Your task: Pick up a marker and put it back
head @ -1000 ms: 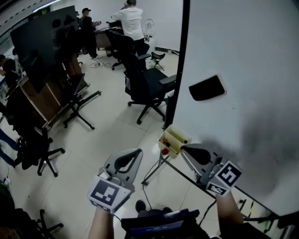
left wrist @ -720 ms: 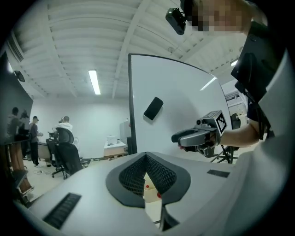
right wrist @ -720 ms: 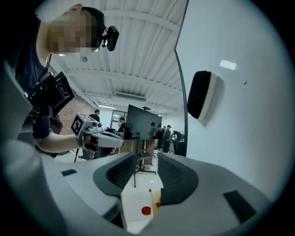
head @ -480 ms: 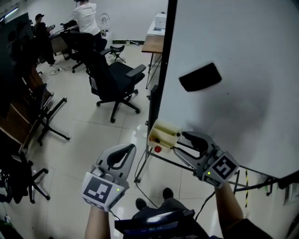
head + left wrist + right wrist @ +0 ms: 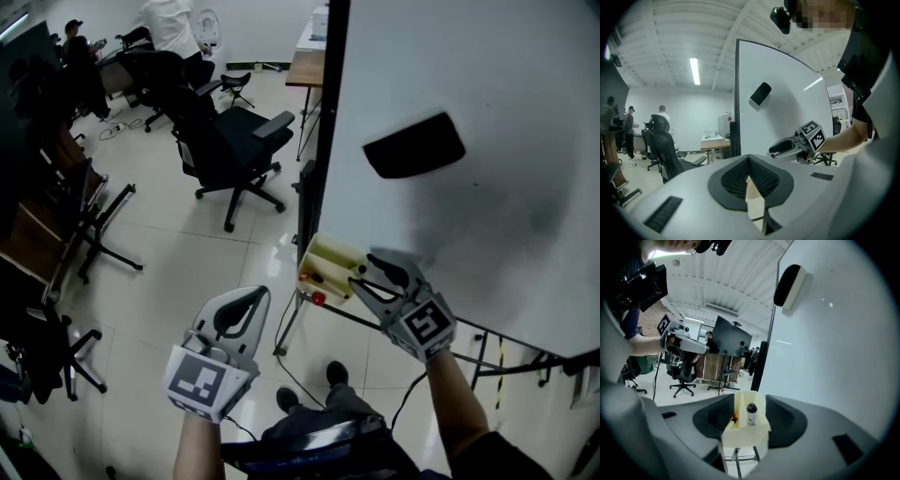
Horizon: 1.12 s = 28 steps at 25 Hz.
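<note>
1. Right gripper [image 5: 359,279]: jaws have just been opening and now stand wide apart, a touch in from full spread. Nothing gripped.
2. In the right gripper view the cream tray [image 5: 743,436] sits in line between the jaws, and neither pad presses on it.
3. Marker [image 5: 751,414]: in the tray, upright, black cap up. It stands in the compartment at 3 o'clock of the divider, untouched.
4. A small red item [image 5: 734,418] sits in the other compartment, at 9 o'clock of the marker. Can't tell what it is.
5. The tray hangs at the lower corner of the whiteboard [image 5: 487,75]. In the head view it's at 9 o'clock of the right gripper tips, just beside them.
6. Left gripper [image 5: 251,298]: jaw tips together, nothing in them. It's at 7 o'clock of the tray, well apart, over the floor.
7. Black eraser [image 5: 414,147] is stuck on the board at 1 o'clock of the tray, well apart from both grippers.
8. A black office chair [image 5: 234,141] stands on the floor at 11 o'clock of the tray.
</note>
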### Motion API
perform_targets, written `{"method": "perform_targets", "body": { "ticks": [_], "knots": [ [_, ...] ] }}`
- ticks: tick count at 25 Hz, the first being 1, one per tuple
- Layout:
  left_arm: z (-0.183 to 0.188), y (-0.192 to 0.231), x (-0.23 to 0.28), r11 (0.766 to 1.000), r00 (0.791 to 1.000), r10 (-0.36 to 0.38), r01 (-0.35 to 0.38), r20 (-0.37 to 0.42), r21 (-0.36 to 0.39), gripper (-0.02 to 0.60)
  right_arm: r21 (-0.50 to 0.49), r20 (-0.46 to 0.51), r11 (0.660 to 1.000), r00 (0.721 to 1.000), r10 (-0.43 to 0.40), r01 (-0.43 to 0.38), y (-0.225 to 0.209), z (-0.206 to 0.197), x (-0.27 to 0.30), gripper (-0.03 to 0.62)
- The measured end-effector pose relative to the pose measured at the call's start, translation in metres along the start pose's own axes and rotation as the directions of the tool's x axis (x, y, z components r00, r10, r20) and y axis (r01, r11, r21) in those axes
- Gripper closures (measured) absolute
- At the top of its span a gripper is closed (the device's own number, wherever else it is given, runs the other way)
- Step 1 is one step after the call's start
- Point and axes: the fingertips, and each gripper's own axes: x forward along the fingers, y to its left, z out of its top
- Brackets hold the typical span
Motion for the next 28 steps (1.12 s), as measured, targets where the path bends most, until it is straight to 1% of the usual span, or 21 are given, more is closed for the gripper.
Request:
{"method": "perform_targets", "body": {
  "ticks": [6,10,12,14,16,20,23,28],
  "knots": [
    [-0.011,0.008,0.008,1.000,0.999,0.016,-0.016,-0.033,-0.011,0.581,0.038,-0.008,0.999,1.000,0.003,-0.003,-0.001,-0.021,0.014,0.382],
    [-0.019,0.011,0.013,1.000,0.999,0.017,-0.018,-0.051,-0.021,0.581,0.036,-0.012,0.999,1.000,-0.001,0.001,-0.002,-0.029,0.017,0.384],
    [-0.023,0.011,0.015,1.000,0.998,0.014,-0.015,-0.060,-0.024,0.581,0.035,-0.010,0.999,1.000,-0.006,0.007,-0.003,-0.032,0.017,0.412],
    [-0.026,0.010,0.016,0.999,0.998,0.011,-0.014,-0.069,-0.029,0.581,0.032,-0.007,0.999,1.000,-0.018,0.018,-0.004,-0.034,0.017,0.468],
    [-0.027,0.010,0.018,0.999,0.997,0.009,-0.011,-0.072,-0.031,0.581,0.021,-0.009,0.999,1.000,-0.028,0.028,-0.005,-0.034,0.017,0.494],
    [-0.028,0.011,0.020,1.000,0.997,0.005,-0.006,-0.073,-0.026,0.581,0.010,-0.003,0.999,0.999,-0.041,0.041,-0.004,-0.035,0.019,0.503],
    [-0.028,0.012,0.019,1.000,0.998,0.005,-0.007,-0.069,-0.029,0.581,-0.023,-0.015,0.999,0.999,-0.046,0.046,-0.004,-0.033,0.019,0.503],
    [-0.022,0.014,0.017,1.000,0.998,0.011,-0.013,-0.062,-0.029,0.581,-0.034,0.032,0.999,0.999,-0.040,0.041,-0.004,-0.009,0.017,0.503]
  ]
}}
